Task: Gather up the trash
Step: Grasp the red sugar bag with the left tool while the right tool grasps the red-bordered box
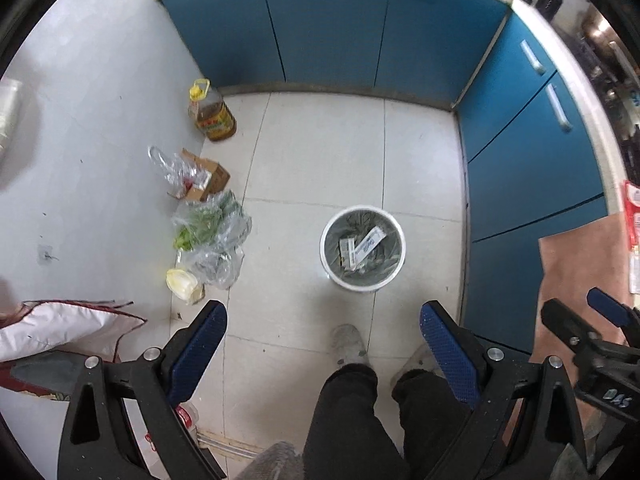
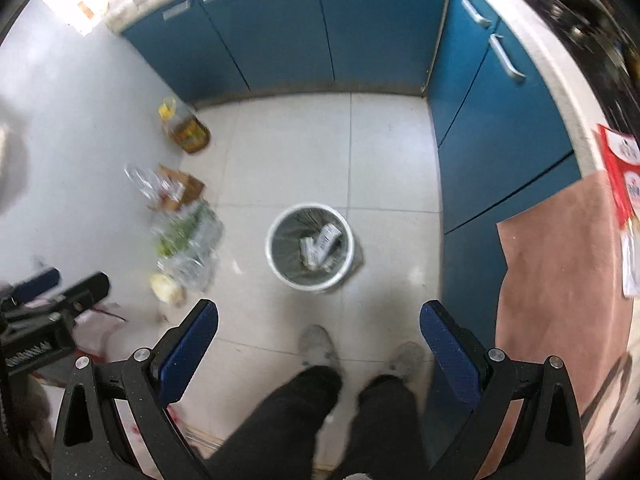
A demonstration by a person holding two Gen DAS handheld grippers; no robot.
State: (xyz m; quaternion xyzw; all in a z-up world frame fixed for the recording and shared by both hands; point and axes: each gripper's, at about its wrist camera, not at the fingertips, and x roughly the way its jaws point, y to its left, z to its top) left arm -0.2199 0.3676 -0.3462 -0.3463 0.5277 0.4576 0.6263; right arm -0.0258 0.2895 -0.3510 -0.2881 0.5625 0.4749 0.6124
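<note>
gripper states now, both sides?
Left hand-held gripper: open, holding nothing.
Right hand-held gripper: open, holding nothing.

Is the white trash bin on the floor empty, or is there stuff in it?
Not empty. The trash bin stands upright with a liner, and a few white packets lie at the bottom. Most of it is unfilled.

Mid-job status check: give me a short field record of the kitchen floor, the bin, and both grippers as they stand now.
bin: white trash bin upright on the tiled floor, grey liner, a few flat packets inside
left gripper: open, holding nothing, above the floor
right gripper: open, holding nothing
along left wall: oil bottle, cardboard box, clear bag of greens, pale cabbage
cabinets: blue cabinet doors shut
person: two grey shoes, standing behind the bin
</note>
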